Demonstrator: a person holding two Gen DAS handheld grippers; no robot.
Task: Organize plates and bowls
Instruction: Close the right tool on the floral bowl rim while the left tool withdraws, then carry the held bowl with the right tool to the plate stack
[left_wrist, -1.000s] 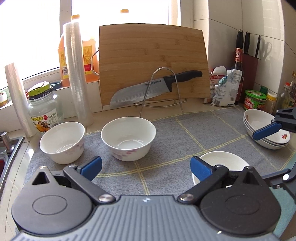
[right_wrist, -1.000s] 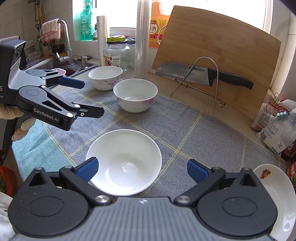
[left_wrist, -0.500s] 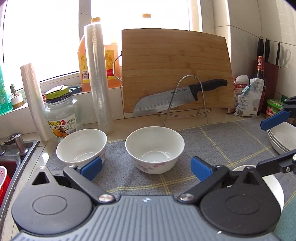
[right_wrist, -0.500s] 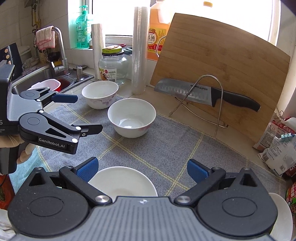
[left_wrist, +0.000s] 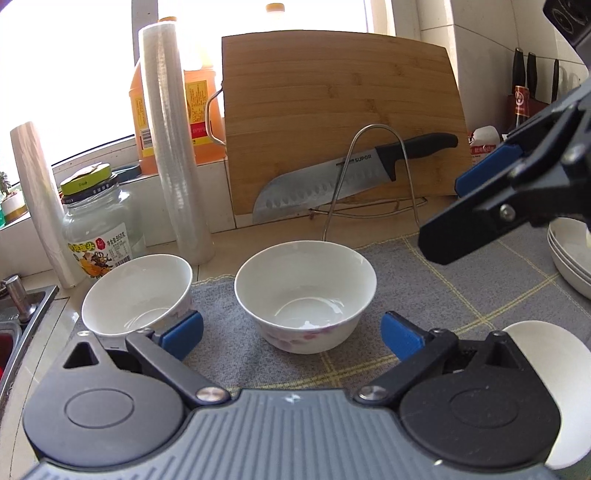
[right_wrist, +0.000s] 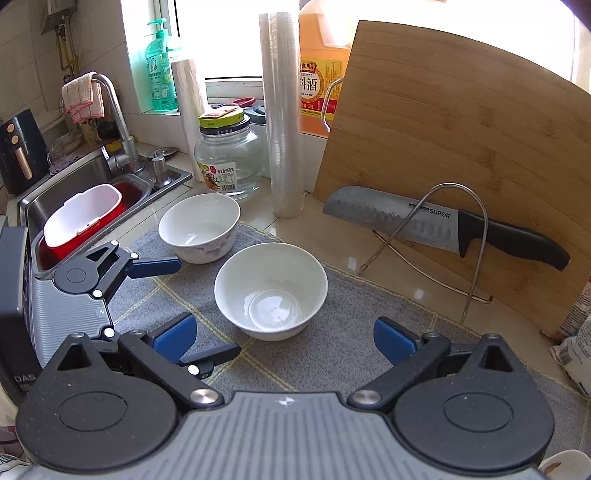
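Two white bowls with pink flowers stand on the grey mat (left_wrist: 424, 295). The middle bowl (left_wrist: 304, 295) (right_wrist: 271, 291) lies straight ahead of both grippers, just beyond their fingertips. The left bowl (left_wrist: 136, 291) (right_wrist: 199, 229) sits near the sink, its rim close to my left gripper's left pad. A third white bowl (left_wrist: 546, 332) shows low at the right, partly hidden behind the gripper body. Stacked plates (left_wrist: 569, 254) rest at the right edge. My left gripper (left_wrist: 291, 334) (right_wrist: 192, 312) is open and empty. My right gripper (right_wrist: 283, 336) (left_wrist: 443, 212) is open and empty, hovering right of the middle bowl.
A bamboo cutting board (left_wrist: 340, 118) leans at the back with a knife (left_wrist: 351, 173) on a wire rack. A plastic wrap roll (left_wrist: 173, 147), glass jar (left_wrist: 98, 225) and oil bottle stand behind the bowls. The sink (right_wrist: 85, 199) with a red tub lies left.
Both grippers have moved left and forward toward the two flowered bowls. The third bowl has slipped out of the right wrist view, and the right gripper looms larger in the left wrist view.
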